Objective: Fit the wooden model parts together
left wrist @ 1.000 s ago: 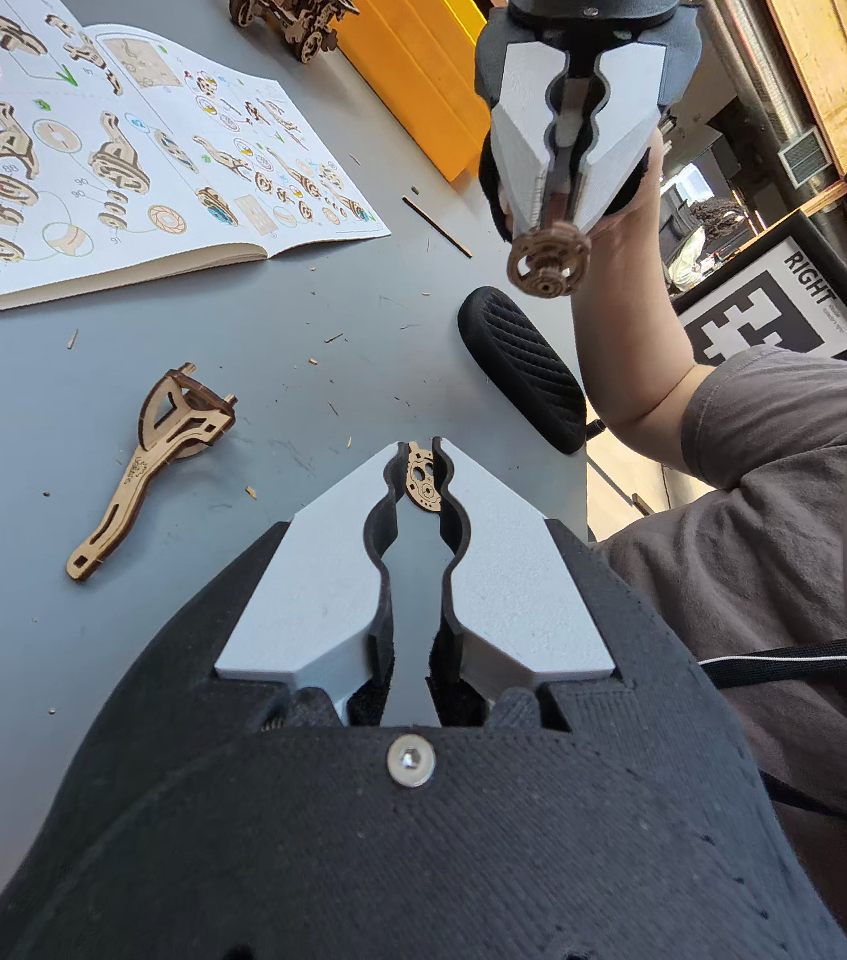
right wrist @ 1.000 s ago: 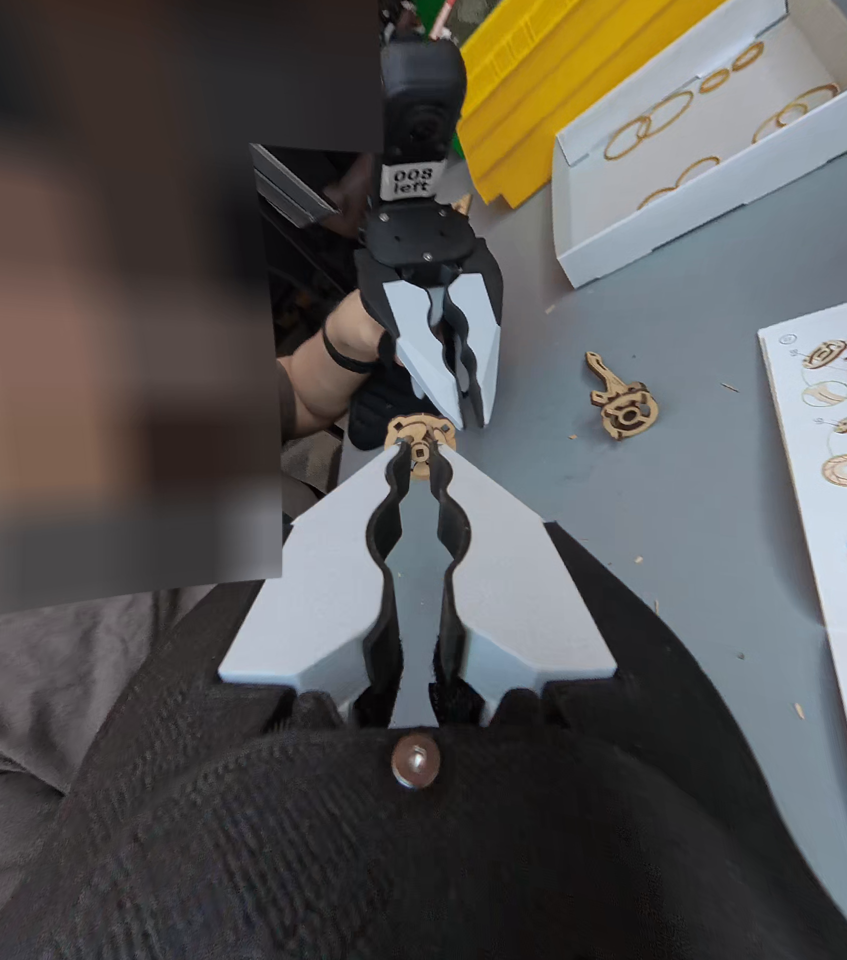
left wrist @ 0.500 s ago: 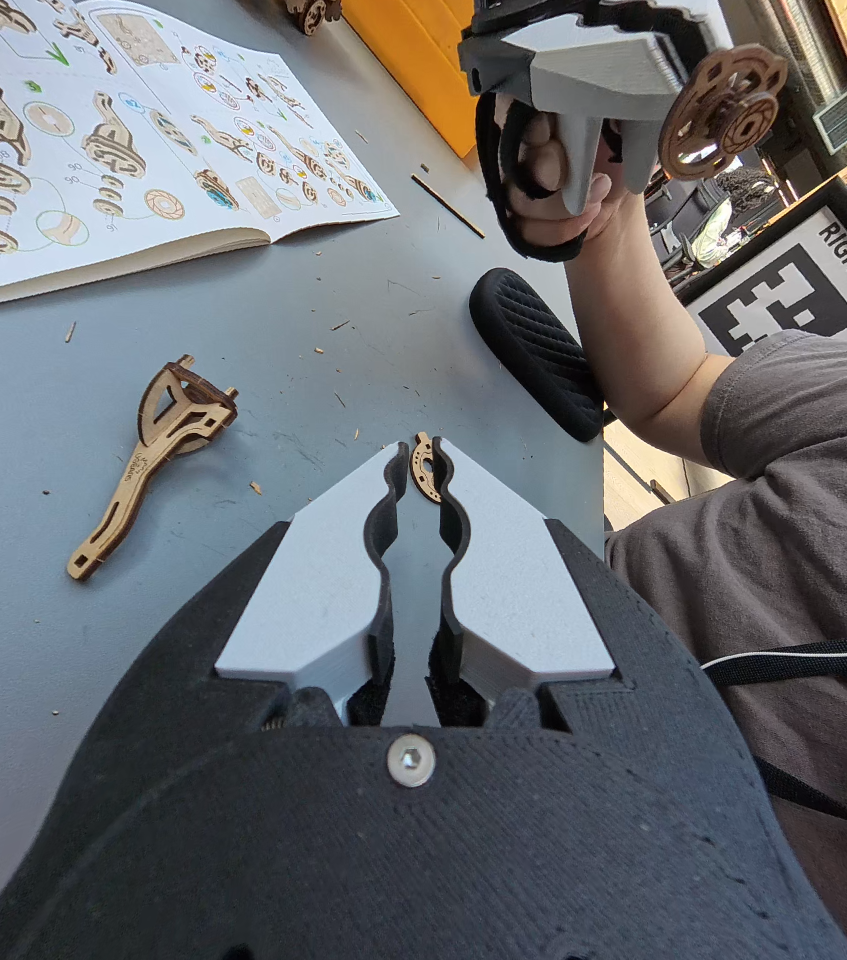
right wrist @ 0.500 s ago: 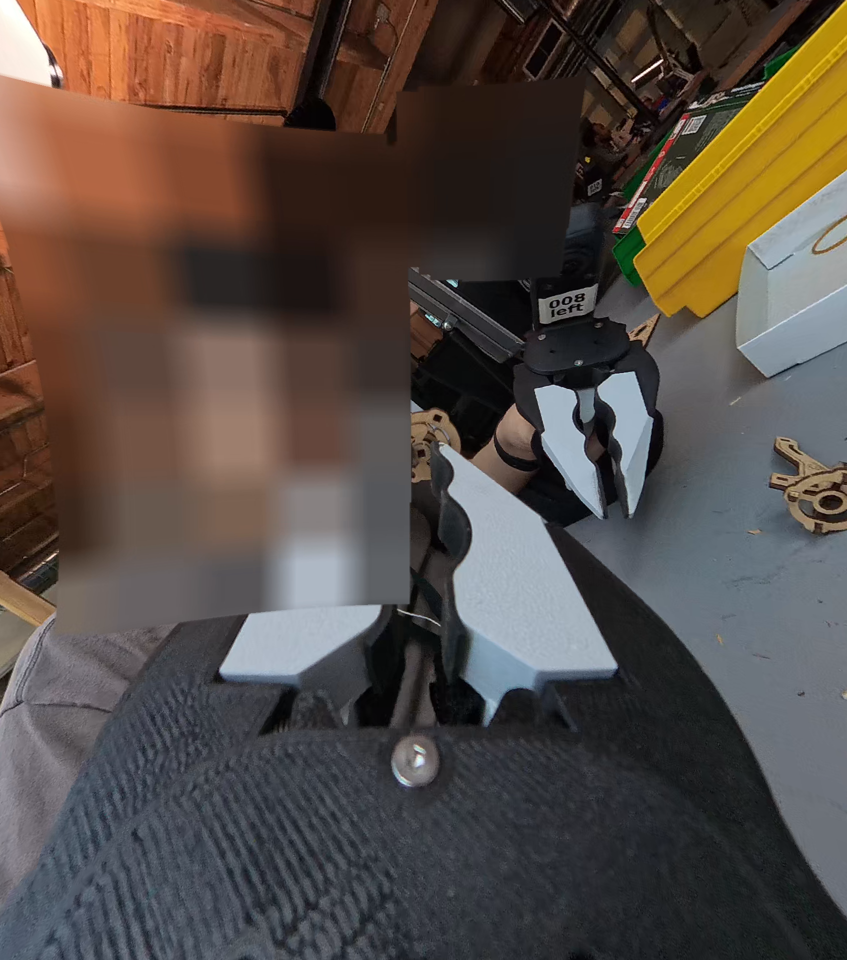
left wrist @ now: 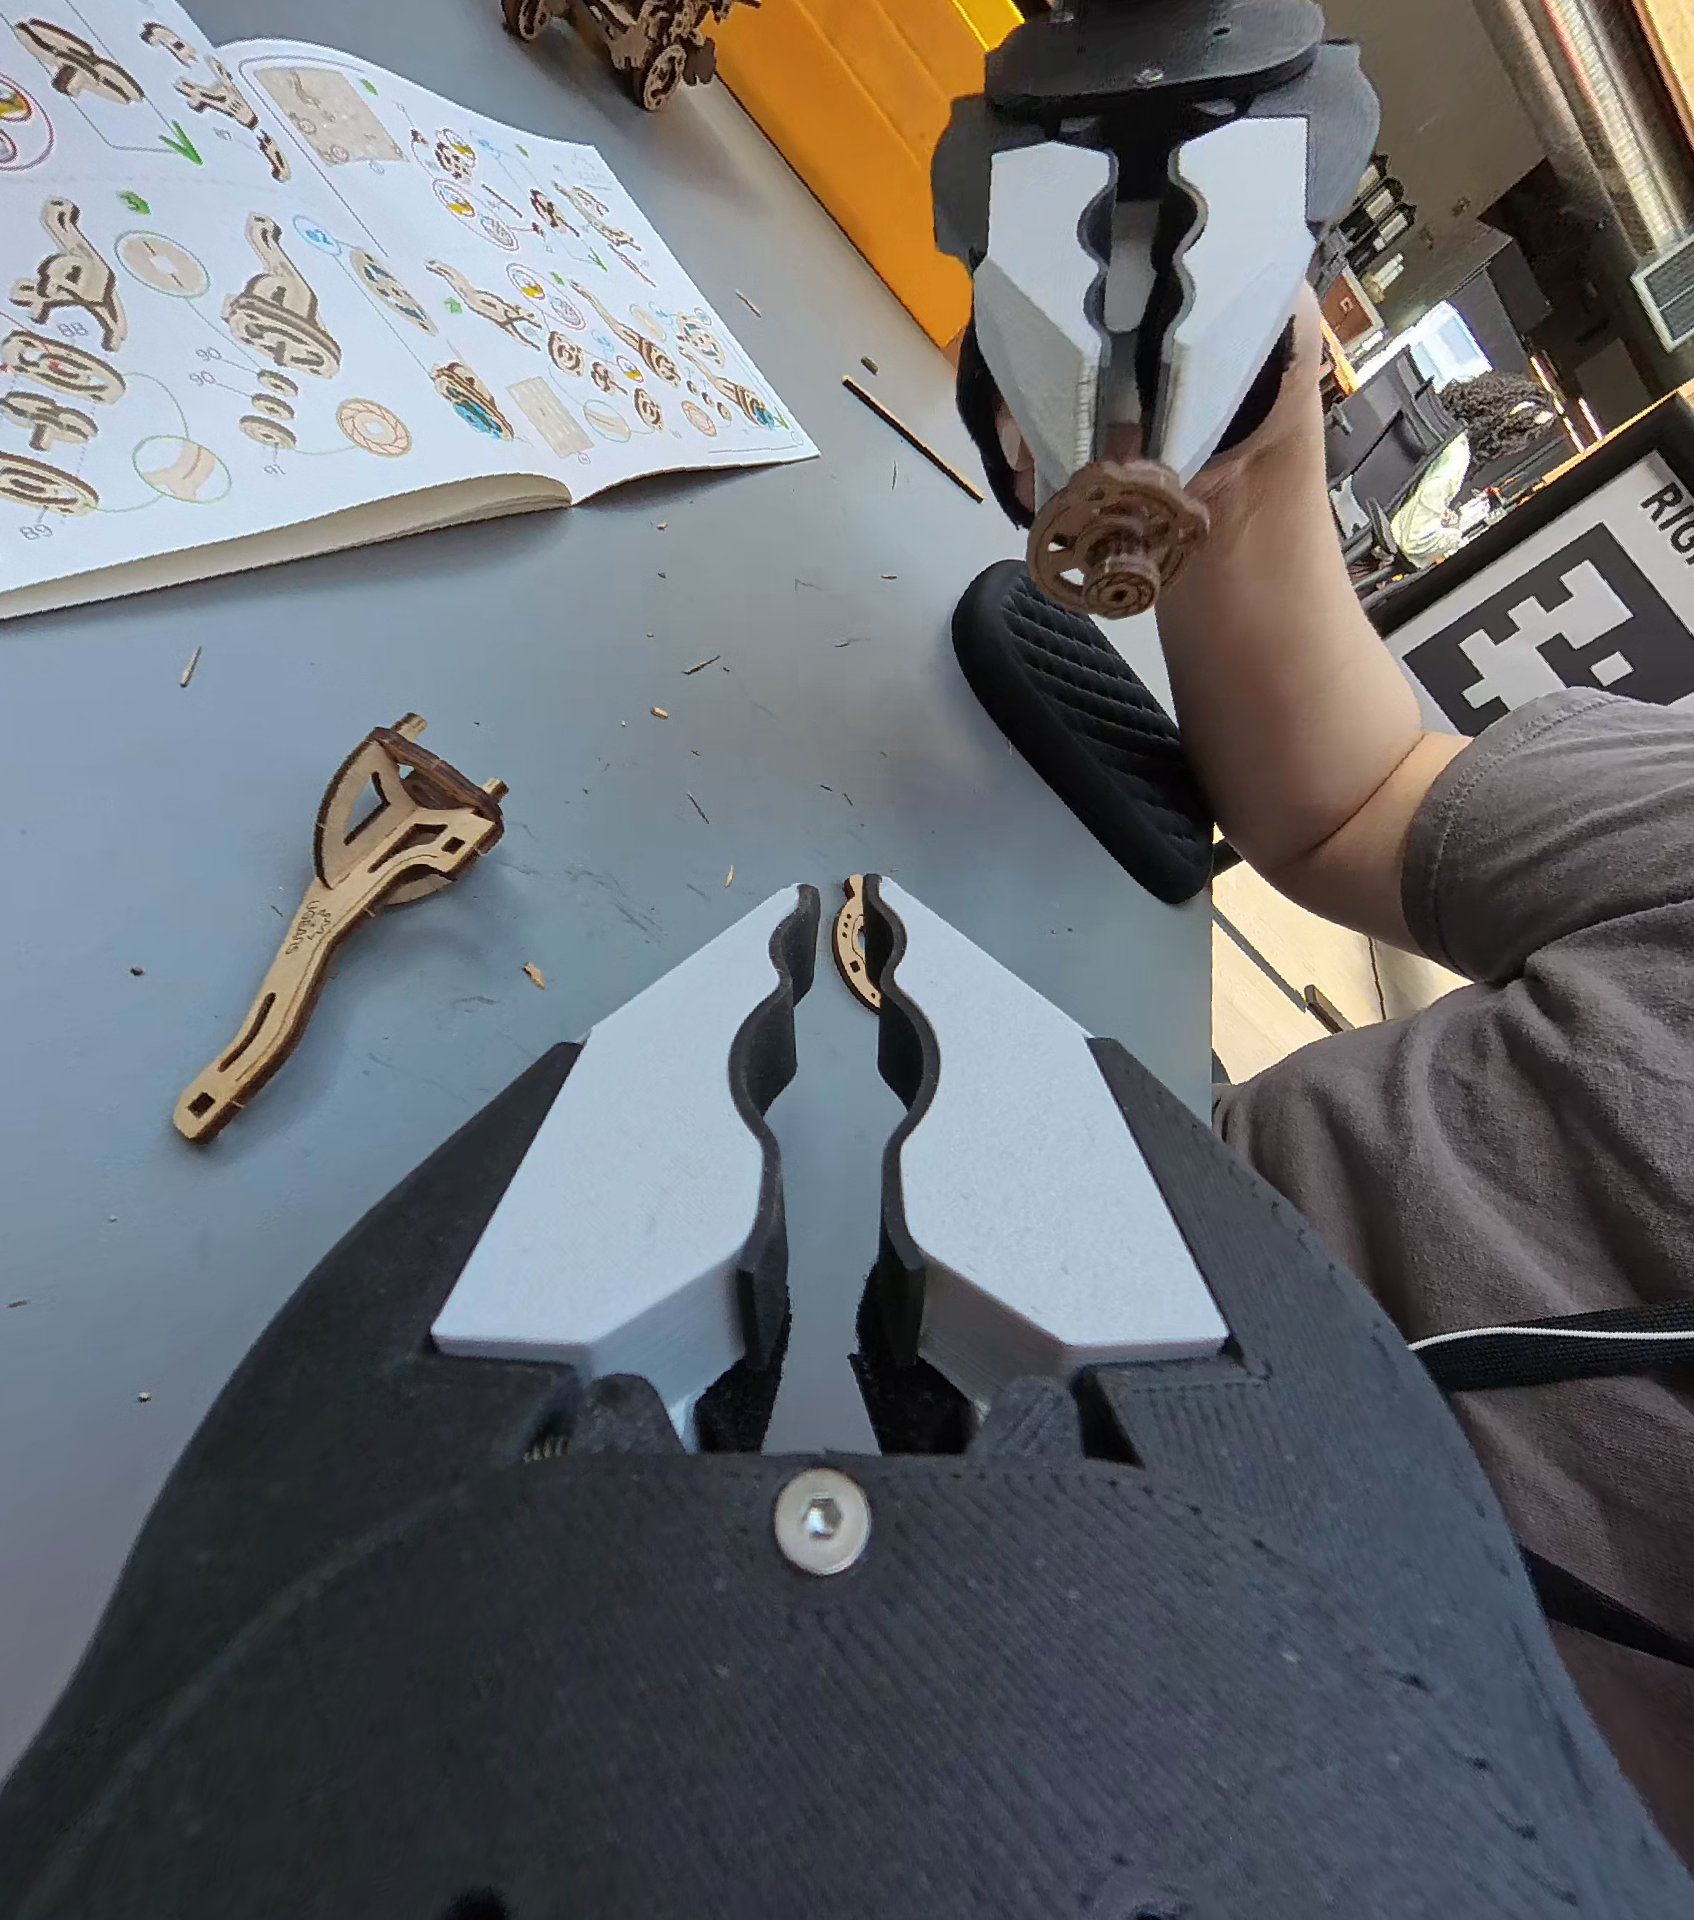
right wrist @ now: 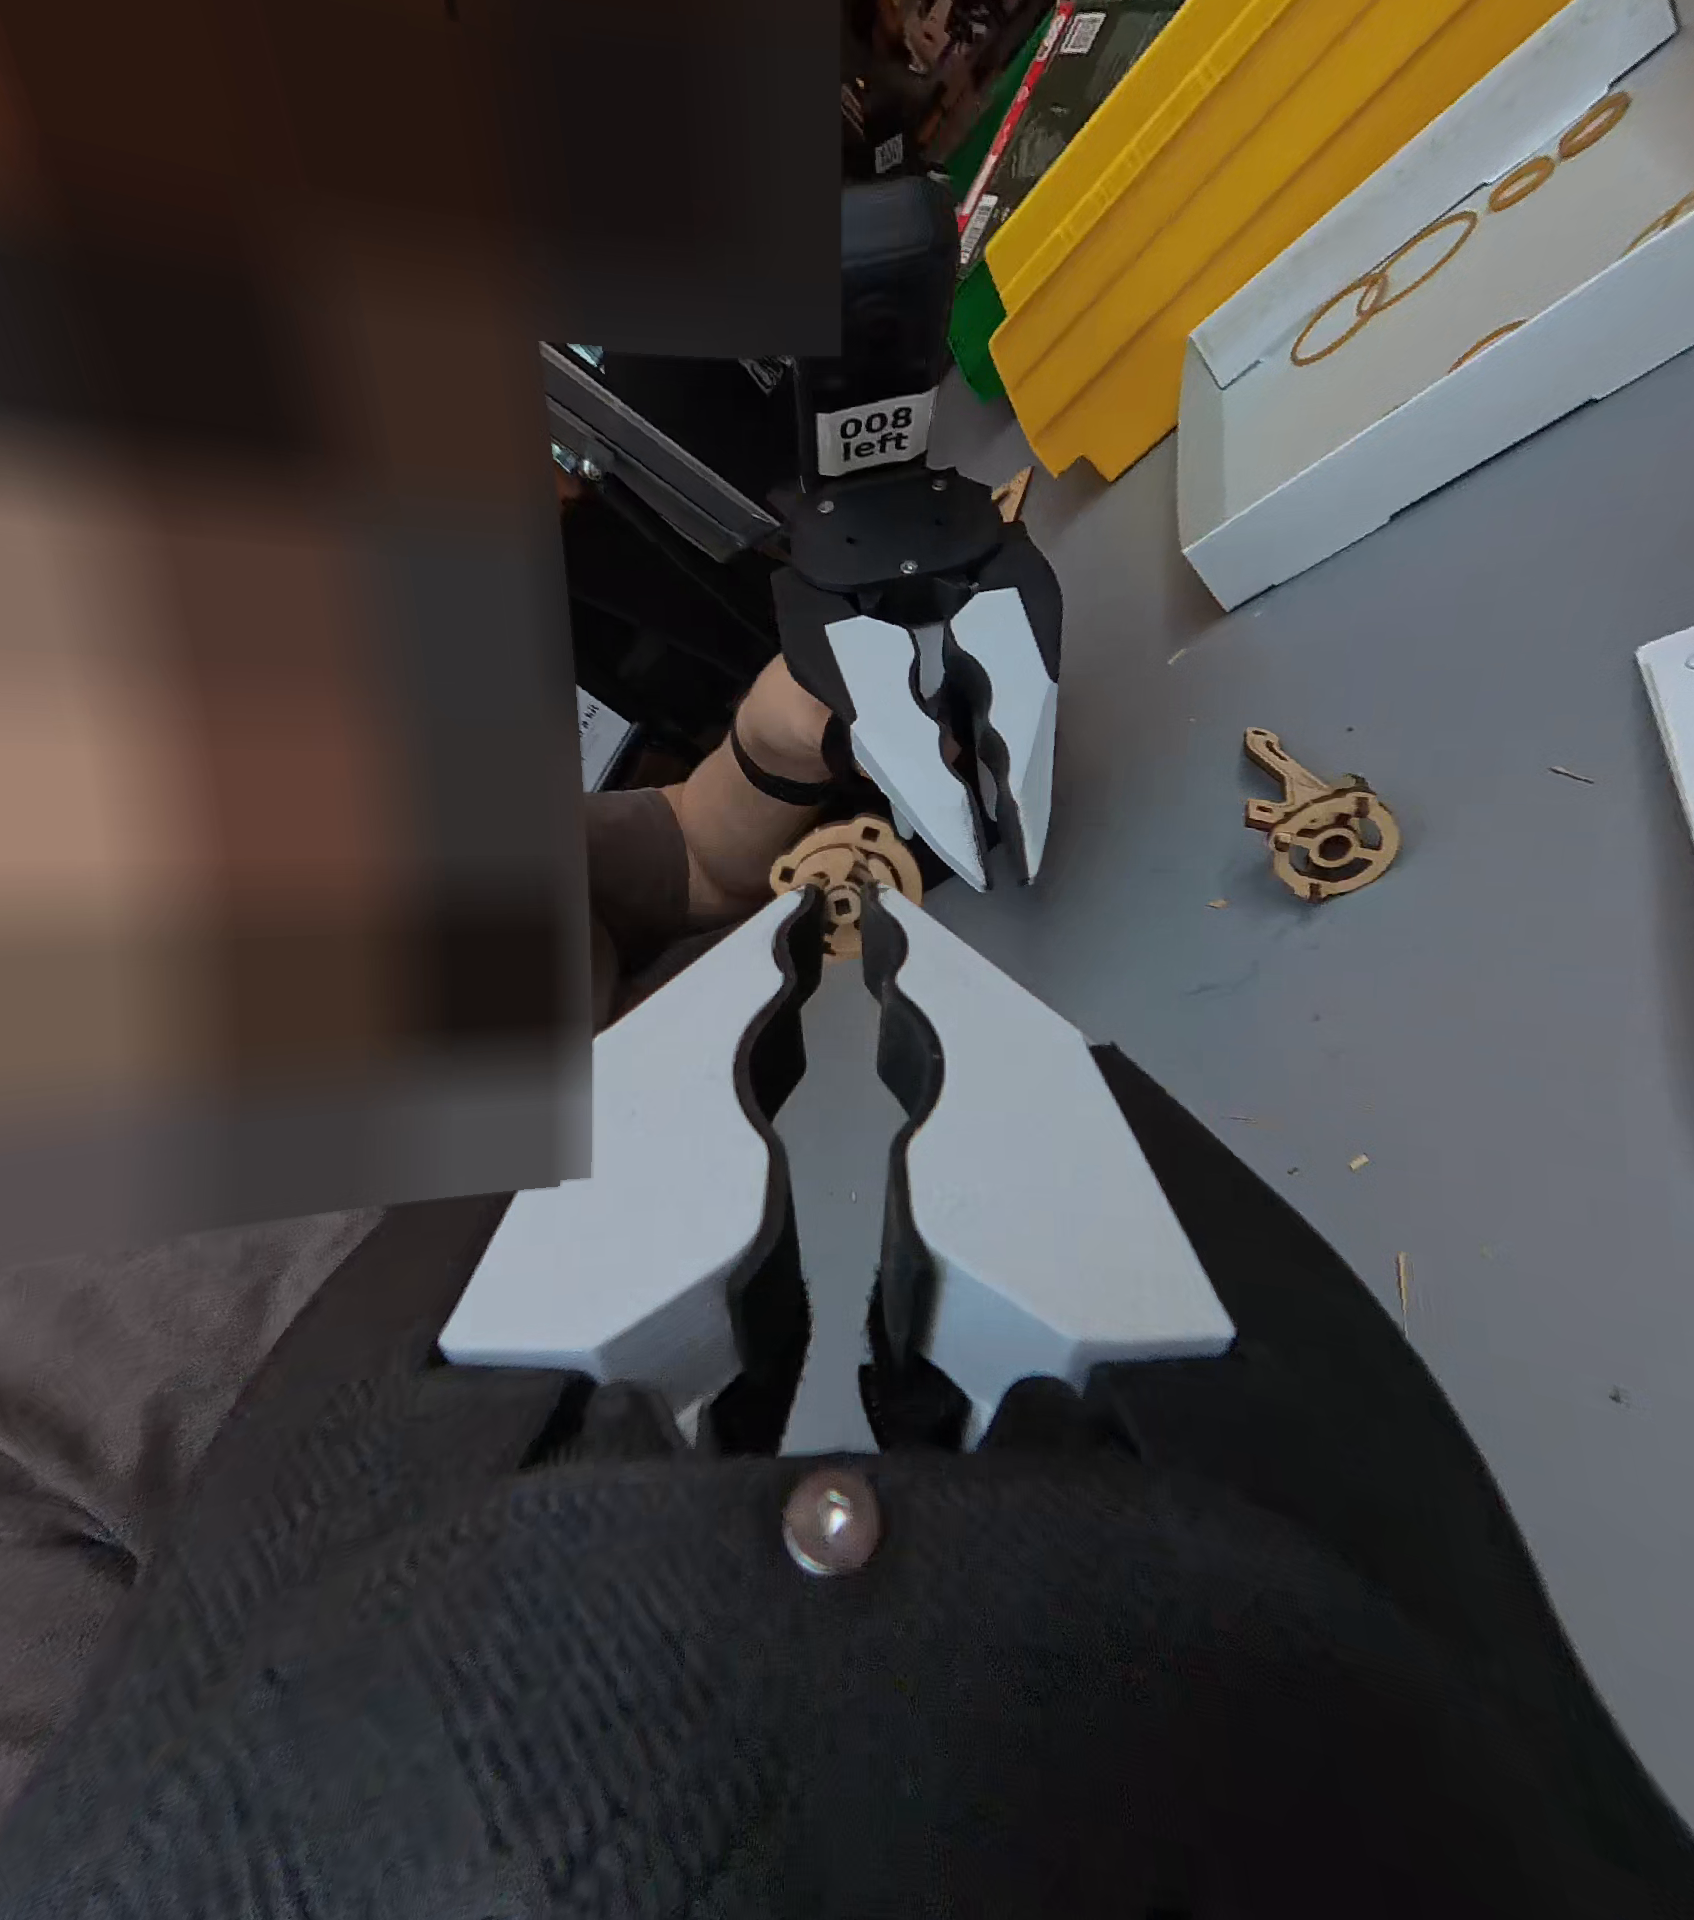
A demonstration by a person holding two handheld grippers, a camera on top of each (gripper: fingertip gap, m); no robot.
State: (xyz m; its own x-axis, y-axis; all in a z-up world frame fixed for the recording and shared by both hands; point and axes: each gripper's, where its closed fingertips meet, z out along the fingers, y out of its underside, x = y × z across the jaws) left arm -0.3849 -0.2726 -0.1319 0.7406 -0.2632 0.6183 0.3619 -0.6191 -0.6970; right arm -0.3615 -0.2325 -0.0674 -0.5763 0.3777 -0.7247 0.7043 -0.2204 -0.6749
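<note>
Mid-assembly, by my read: two pieces are in hand but not yet joined. The right gripper [right wrist: 838, 904] is clamped on a small round wheel hub [left wrist: 1113, 545], already built from several layers with a short axle stub. The left gripper [left wrist: 835, 914] has its tips slightly apart, and a thin flat curved piece [left wrist: 853, 951] leans against the inner face of one finger; whether it is truly pinched or just resting there, cannot tell. Left to do, as far as I can judge: bring that thin piece onto the hub and press it home.

A lever-shaped wooden subassembly [left wrist: 344, 904] lies untouched on the grey table [left wrist: 95, 1299], well apart from both grippers. An open instruction booklet [left wrist: 282, 301] sits at the far side, and a finished-looking wooden model [left wrist: 614, 36] stands beyond it. A white box [right wrist: 1445, 343] holds ring-shaped leftovers.

Pose: the right gripper hangs above the table edge, fingers pointing down toward the left one, forearm [left wrist: 1279, 727] raised. The left gripper sits low, near the table, pointing forward. The two tips are near each other, not touching.
</note>
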